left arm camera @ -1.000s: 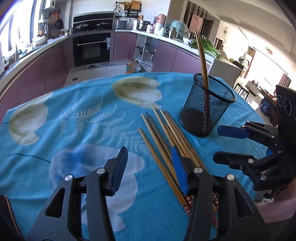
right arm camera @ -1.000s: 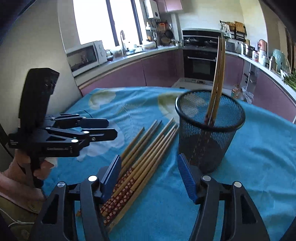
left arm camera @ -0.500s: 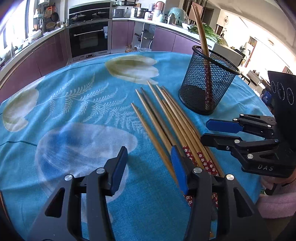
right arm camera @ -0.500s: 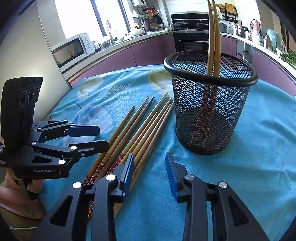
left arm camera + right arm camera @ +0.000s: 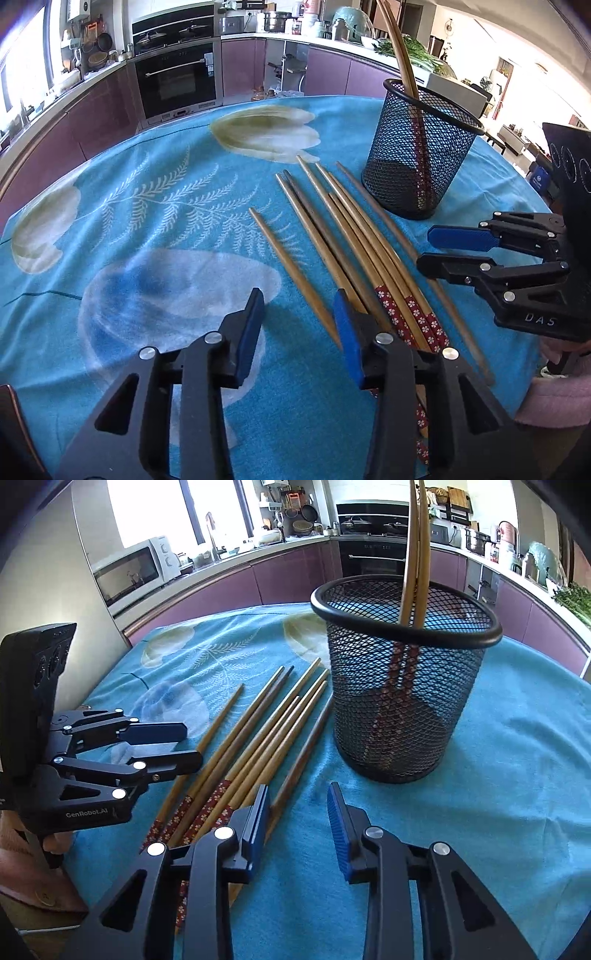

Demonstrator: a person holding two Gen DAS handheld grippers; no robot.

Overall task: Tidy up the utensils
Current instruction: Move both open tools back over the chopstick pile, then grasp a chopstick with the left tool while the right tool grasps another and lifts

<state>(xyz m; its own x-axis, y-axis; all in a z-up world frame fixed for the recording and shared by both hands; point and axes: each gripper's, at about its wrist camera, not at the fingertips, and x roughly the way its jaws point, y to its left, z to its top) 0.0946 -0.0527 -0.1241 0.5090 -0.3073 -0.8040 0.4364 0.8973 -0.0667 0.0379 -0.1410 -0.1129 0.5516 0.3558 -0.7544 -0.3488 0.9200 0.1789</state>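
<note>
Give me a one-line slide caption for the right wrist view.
Open right gripper hovers beside loose wooden chopsticks on a blue floral tablecloth, near a black mesh cup holding two.

Blue floral tablecloth (image 5: 155, 206); oven (image 5: 175, 79), microwave (image 5: 133, 572), purple cabinets (image 5: 288, 576) behind.

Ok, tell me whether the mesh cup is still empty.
No, two chopsticks already stand inside the mesh cup, leaning on its rim.

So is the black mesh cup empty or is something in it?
Not empty. The black wire-mesh cup stands upright with two wooden chopsticks poking out.
</note>
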